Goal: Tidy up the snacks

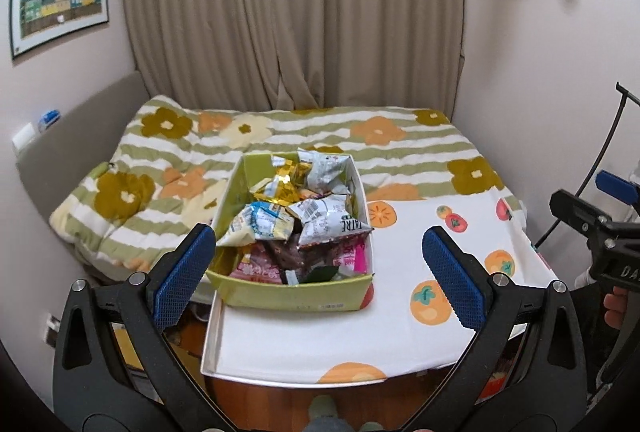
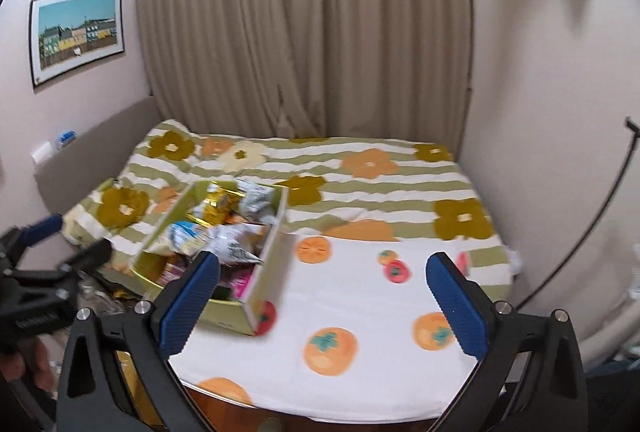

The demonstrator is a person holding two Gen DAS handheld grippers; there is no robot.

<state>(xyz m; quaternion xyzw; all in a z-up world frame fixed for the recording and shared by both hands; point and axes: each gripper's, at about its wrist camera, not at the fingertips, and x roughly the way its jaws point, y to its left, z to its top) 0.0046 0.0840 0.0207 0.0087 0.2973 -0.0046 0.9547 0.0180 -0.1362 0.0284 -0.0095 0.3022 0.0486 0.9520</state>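
Beige curtain [image 1: 292, 8]: hung closed across the back wall, behind the far edge of the bed

Bed [image 1: 280, 136]: covered by a green-and-white striped floral quilt [image 2: 360, 176]; nearer part overlaid by a white persimmon-print cloth [image 1: 360, 324] that reached the near edge

Framed townscape print [image 1: 60, 0]: mounted on the wall to the left of the curtain

Grey padded headboard [image 1: 80, 136]: ran along the bed's left edge; a small blue-and-white item rested on its top, too small to identify

Green cardboard box [image 1: 292, 296]: open-topped, stood at the left end of the white cloth, toward the bed's near-left corner, its far end reaching the quilt

Snack packets [image 1: 304, 208]: heaped inside the box and rising above its rim; gold foil and silver packets at the far end, a blue-and-yellow packet [image 1: 264, 224] and a white barcoded packet [image 1: 320, 220] in the middle, pink packets [image 1: 260, 268] low at the near end

Left gripper [image 1: 318, 264]: jaws spread wide, nothing between them; blue pads [image 1: 188, 272] straddled the near end of the box, apart from it

Right gripper [image 2: 320, 296]: jaws likewise spread wide and empty, held over the white cloth to the right of the box; view blurred
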